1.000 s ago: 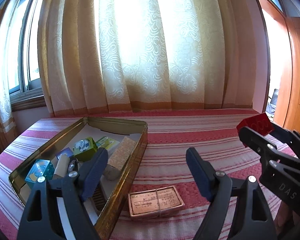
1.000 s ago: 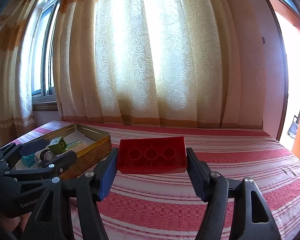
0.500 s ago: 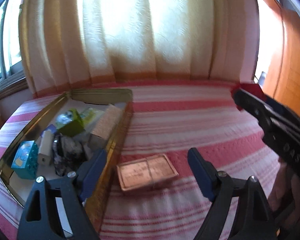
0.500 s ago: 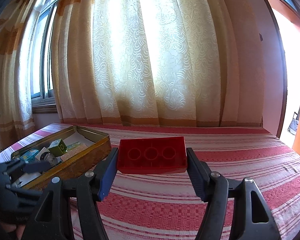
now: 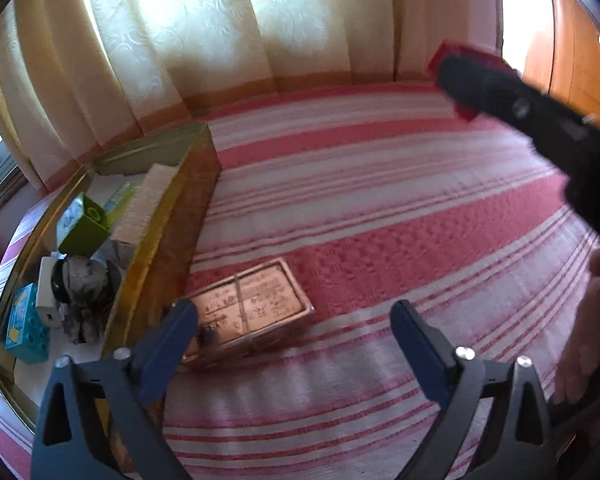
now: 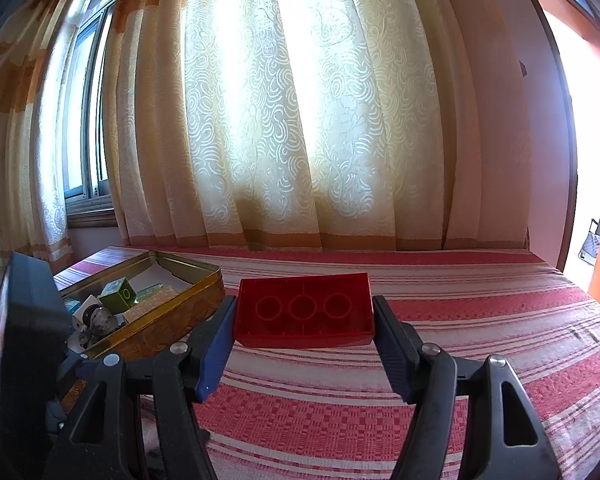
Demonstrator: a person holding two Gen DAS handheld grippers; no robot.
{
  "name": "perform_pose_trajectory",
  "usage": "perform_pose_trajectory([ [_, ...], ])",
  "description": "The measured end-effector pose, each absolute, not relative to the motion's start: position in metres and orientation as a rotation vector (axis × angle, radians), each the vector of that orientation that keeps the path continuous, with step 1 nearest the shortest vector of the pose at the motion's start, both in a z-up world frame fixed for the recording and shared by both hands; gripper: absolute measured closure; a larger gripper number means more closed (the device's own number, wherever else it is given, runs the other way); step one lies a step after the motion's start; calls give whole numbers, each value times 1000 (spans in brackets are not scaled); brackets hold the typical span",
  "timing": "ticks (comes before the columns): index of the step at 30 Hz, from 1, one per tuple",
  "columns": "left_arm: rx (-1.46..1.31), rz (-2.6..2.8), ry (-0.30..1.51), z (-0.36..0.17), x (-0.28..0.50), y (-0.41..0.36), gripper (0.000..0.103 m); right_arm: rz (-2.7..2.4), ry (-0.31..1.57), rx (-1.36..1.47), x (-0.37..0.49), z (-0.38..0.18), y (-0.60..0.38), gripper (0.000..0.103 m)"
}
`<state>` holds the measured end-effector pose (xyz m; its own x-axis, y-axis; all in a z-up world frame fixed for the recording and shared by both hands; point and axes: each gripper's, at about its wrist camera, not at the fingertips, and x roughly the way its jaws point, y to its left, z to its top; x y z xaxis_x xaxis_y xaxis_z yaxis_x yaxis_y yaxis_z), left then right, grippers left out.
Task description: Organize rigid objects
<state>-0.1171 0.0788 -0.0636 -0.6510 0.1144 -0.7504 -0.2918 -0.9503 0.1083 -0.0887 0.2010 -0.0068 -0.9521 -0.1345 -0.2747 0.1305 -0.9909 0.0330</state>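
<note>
Red brick (image 6: 304, 312), red-and-white striped cloth (image 6: 460, 300)

Print covers the top of the copper-coloured flat box (image 5: 249, 307) on the striped bed, but it's too blurred to read. No other lettering is legible anywhere.

A flat box (image 5: 248, 312) lies on the bedspread (image 5: 380, 208) just right of the tin (image 5: 172, 216), perhaps touching.

My left claw (image 5: 294, 316) has two black plastic arms with triangular cut-outs, silver screws near the tips and dark blue pads (image 5: 168, 354). My right claw (image 6: 303, 334) is built the same: black arms, round silver screws, blue pads (image 6: 216, 350). A bare hand (image 5: 584, 332) shows at the right edge.
</note>
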Motion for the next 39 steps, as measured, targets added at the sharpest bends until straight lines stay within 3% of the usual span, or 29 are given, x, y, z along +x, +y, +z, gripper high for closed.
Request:
perform_pose_trajectory([
  [23, -1173, 2689, 227, -59, -127, 62, 0, -2960, -42, 415, -86, -10, 206, 36],
  [31, -1326, 2626, 194, -70, -141, 64, 1, -2959, -42, 414, -86, -10, 207, 36],
  [39, -1329, 2639, 97, -68, -145, 55, 11, -2959, -41, 416, -86, -10, 206, 36],
])
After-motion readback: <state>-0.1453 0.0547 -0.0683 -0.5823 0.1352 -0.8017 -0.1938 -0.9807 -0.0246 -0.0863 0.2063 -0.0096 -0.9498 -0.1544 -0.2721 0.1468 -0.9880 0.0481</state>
